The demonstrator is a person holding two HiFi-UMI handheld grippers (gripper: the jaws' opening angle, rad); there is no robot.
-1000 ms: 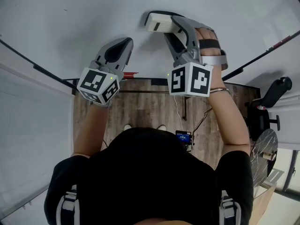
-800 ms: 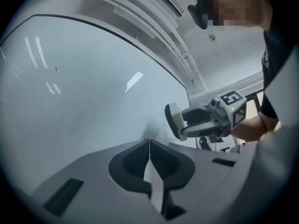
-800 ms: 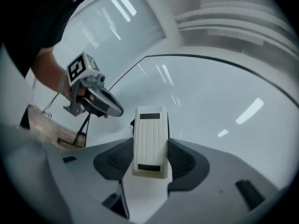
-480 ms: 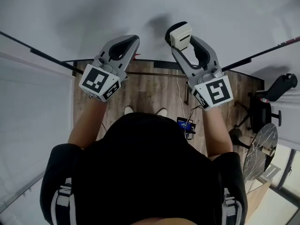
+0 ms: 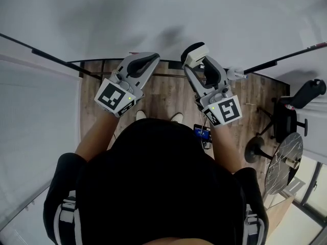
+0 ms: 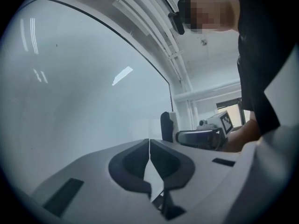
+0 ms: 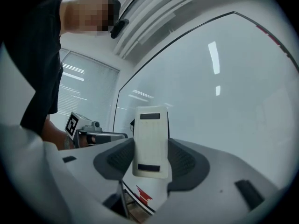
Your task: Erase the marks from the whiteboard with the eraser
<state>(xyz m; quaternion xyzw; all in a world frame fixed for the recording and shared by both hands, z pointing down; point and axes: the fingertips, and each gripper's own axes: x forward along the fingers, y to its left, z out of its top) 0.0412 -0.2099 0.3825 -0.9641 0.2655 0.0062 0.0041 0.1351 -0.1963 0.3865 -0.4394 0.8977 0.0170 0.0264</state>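
Note:
The whiteboard [image 5: 153,14] fills the top of the head view, and its surface looks clean. My right gripper [image 5: 196,53] is shut on the cream eraser [image 5: 197,51], held at the board's lower edge. In the right gripper view the eraser [image 7: 150,141] stands upright between the jaws, with the board [image 7: 224,92] behind it. To its left, my left gripper [image 5: 150,58] is shut with nothing in it, close to the board's bottom edge. In the left gripper view its jaws [image 6: 149,160] meet, and the board [image 6: 79,92] spreads out ahead.
A wooden floor [image 5: 168,103] lies below the board's black-framed edge [image 5: 51,57]. A black office chair [image 5: 294,114] and a round table [image 5: 283,165] stand at the right. A small device with a blue screen [image 5: 202,135] lies on the floor near the person's feet.
Both grippers have come down from the board's face to its lower edge. The right one with the eraser moved down and turned from flat on the board to upright.

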